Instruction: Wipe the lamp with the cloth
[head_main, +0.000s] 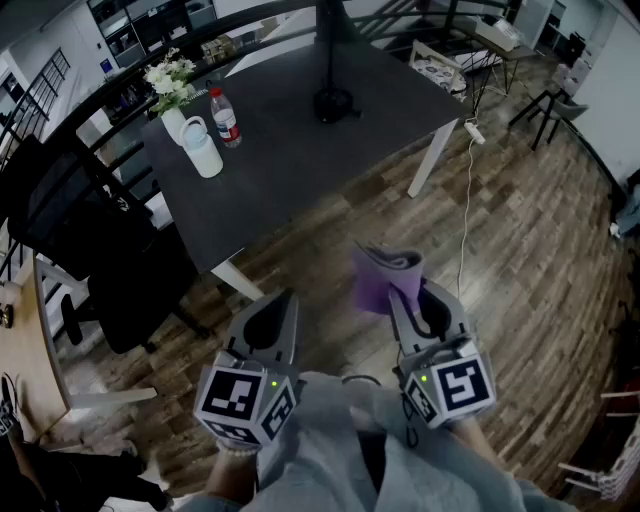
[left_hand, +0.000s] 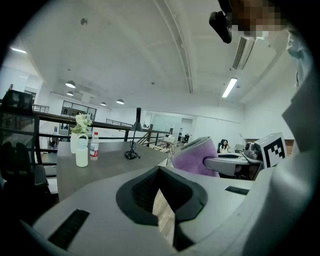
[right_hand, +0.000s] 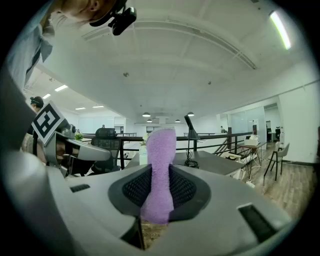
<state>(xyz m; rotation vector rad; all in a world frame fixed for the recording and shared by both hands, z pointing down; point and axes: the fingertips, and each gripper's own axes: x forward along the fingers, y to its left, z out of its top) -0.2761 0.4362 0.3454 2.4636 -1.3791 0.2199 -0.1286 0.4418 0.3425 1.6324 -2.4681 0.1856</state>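
Between the jaws of the right gripper, its own view shows a purple cloth pinched tight and standing up in a folded strip; the head view shows the same cloth sticking forward from that gripper, held low over the wooden floor and well short of the table. The left gripper has its jaws drawn together on nothing, with only a sliver of floor showing behind the pads, and in the head view it hangs just beside the right one. Only the head view gives the layout from above: the black lamp stands on its round base toward the far side of the dark grey table, well apart from both grippers, while a vase of white flowers, a water bottle and a white jug cluster near the left corner. A power strip on a white cable lies by a table leg, and a black office chair sits at the left. The gripper views add the room instead: a white ceiling with strip lights, a dark railing behind the table, and, in the left gripper view, a seated person far off.
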